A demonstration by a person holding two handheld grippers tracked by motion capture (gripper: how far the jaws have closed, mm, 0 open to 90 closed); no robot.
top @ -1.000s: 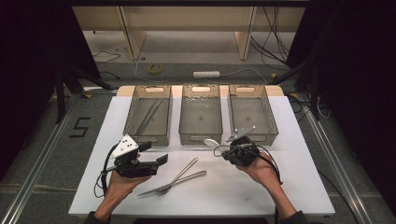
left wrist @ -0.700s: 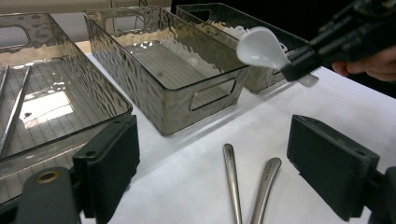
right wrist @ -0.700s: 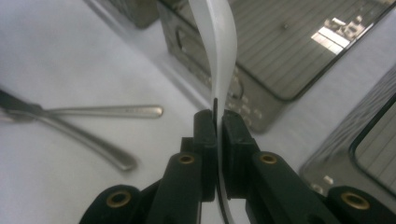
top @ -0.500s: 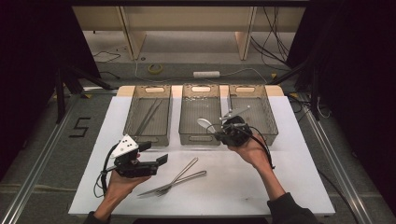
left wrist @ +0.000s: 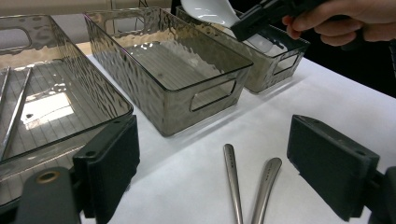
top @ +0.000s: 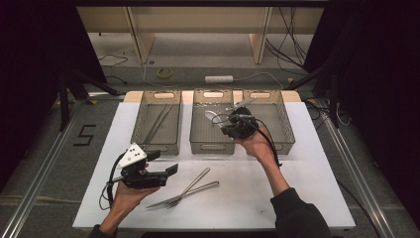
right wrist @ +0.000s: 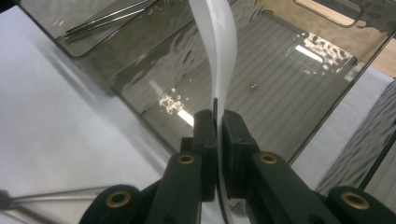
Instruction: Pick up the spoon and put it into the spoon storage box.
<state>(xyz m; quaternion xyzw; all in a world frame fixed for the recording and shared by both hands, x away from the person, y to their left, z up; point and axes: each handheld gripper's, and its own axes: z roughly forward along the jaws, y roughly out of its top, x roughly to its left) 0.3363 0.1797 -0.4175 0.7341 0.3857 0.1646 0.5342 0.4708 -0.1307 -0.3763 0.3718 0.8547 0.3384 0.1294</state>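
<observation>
Clamping a white spoon (right wrist: 219, 51), the right tool (right wrist: 217, 122) hovers over the middle bin (top: 212, 144).

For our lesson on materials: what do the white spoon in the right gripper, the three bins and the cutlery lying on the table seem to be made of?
White spoon: probably glossy plastic or ceramic; smooth, opaque, with a soft sheen.
Bins: likely smoky transparent plastic; see-through rippled walls, ribbed floor.
Cutlery on the table: looks like polished metal, probably stainless steel; thin, silvery, reflective handles.
</observation>
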